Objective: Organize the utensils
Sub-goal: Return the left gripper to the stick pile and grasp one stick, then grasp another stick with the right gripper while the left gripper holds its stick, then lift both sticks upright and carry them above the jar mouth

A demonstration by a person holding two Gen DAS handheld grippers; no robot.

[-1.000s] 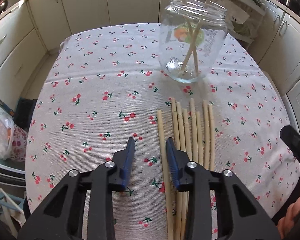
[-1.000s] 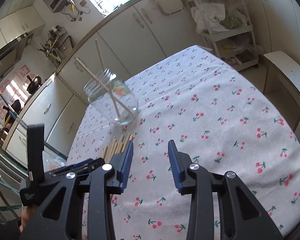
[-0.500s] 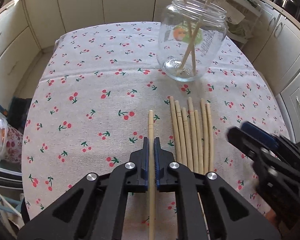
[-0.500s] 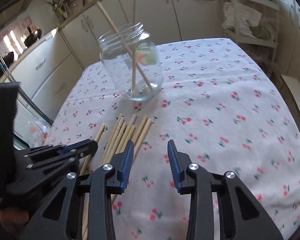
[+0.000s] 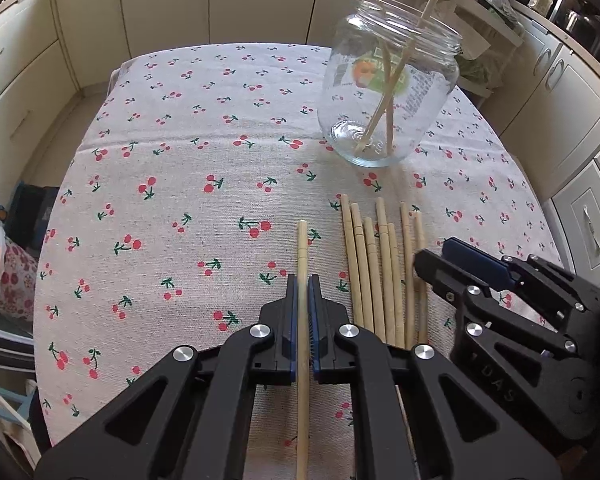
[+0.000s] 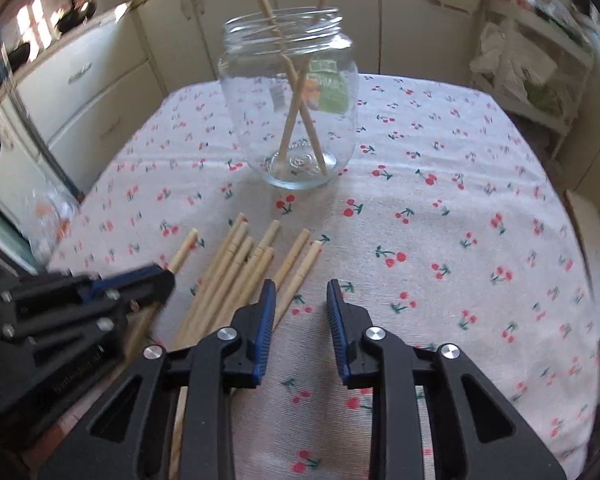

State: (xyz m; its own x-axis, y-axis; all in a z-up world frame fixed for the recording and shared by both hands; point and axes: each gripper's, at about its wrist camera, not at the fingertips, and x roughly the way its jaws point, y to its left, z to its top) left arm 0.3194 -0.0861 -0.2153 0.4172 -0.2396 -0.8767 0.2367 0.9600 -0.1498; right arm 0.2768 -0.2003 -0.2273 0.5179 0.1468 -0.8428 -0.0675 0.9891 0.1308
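Left gripper (image 5: pixel 302 286) jaws clamping 1 chopstick (image 5: pixel 302 248)

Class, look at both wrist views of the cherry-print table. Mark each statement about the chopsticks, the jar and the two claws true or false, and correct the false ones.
1. The left claw is shut on a chopstick. True.
2. The glass jar is lying on its side. False: it stands upright on the tablecloth.
3. Two chopsticks cross inside the jar. True.
4. The right claw grips a chopstick. False: its jaws are closing with nothing between them.
5. The loose chopsticks lie between the jar and the claws. True.
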